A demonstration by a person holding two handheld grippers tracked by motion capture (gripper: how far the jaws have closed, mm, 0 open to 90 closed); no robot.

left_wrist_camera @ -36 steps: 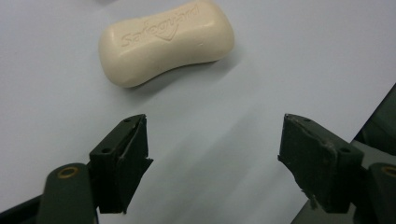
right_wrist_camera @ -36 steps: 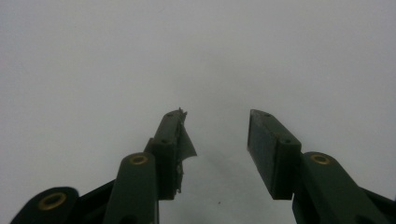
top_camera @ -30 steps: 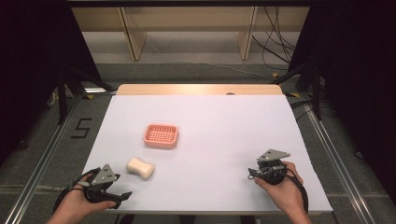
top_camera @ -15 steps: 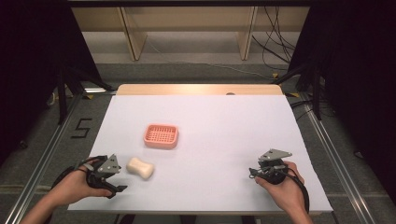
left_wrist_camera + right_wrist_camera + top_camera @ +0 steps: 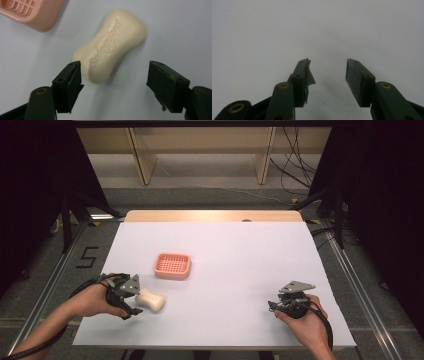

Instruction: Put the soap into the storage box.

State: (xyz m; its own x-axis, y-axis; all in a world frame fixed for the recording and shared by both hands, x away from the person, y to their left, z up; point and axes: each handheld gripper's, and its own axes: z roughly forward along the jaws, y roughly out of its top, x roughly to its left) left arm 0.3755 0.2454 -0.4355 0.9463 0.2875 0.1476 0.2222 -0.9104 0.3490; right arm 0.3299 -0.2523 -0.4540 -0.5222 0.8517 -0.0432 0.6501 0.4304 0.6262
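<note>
White table (image 5: 225, 270): one soap (image 5: 151, 300), one dish (image 5: 172, 265)

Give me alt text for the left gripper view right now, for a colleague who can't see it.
A cream, waisted bar of soap with an embossed logo lies on the white table cover, its near end just reaching between the open left gripper jaws. A pink slotted plastic soap dish sits at the top left corner.

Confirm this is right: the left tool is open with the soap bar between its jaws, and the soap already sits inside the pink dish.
Not quite. The left tool is open around the near end of the soap bar, but the soap lies on the white table beside the pink dish, not in it. The high view shows this.
</note>
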